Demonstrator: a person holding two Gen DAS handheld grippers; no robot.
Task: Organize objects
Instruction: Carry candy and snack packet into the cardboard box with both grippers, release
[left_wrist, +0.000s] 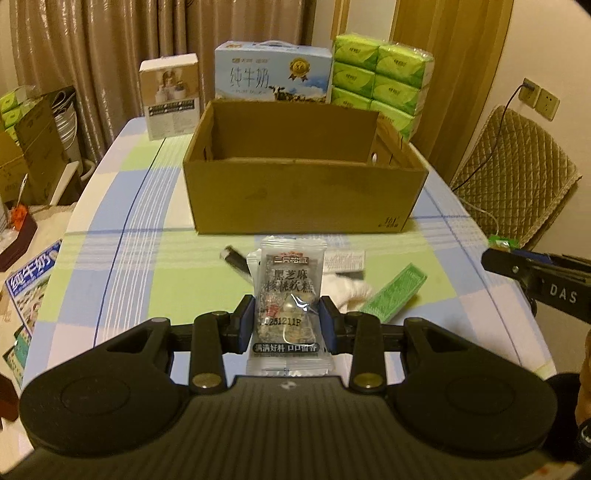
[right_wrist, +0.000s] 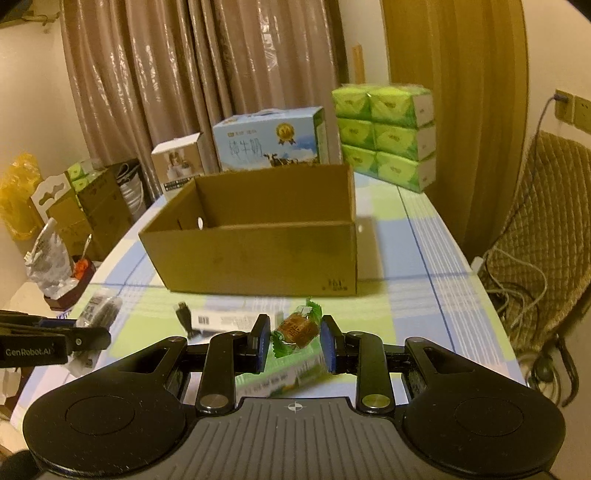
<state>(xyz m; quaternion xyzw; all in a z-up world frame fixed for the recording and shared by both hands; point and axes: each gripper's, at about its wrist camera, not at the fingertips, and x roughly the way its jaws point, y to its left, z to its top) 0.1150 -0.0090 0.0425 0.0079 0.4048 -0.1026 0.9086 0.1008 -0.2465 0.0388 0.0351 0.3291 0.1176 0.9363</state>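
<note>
1. Left wrist view: between the blue pads of the left gripper (left_wrist: 287, 325) stood a clear snack packet (left_wrist: 290, 306), upright, pinched at both side edges. It was a see-through wrapper with a dark printed panel of pale characters, a brown and pale lumpy filling behind it, a printed date code across the middle and crimped seals at top and bottom.
2. Just beyond the fingertips, on the checked tablecloth (left_wrist: 122, 258) of blue, green and white squares, lay a loose cluster: a black-and-white packet (left_wrist: 234, 260) to the left of the held packet, a white cloth (left_wrist: 345, 291) to its right, and a green flat box (left_wrist: 395, 291) further right.
3. Past that cluster, straight ahead of the fingers, sat an open cardboard box (left_wrist: 303, 195); its floor was hidden from view.
4. At the right edge the right gripper's black finger showed, a bit of green wrapper at its tip.
5. Right wrist view: the right gripper (right_wrist: 295, 341) pinched a small candy (right_wrist: 297, 330) between its blue pads, a brown sweet in clear film with green twisted ends, lying tilted.
6. Below the candy lay the green flat box (right_wrist: 280, 380), and left of the fingers a white barcoded packet (right_wrist: 225, 321).
7. Ahead of the fingers stood the cardboard box (right_wrist: 258, 258), and at the far left the other gripper (right_wrist: 92, 336) showed with its packet.
</note>
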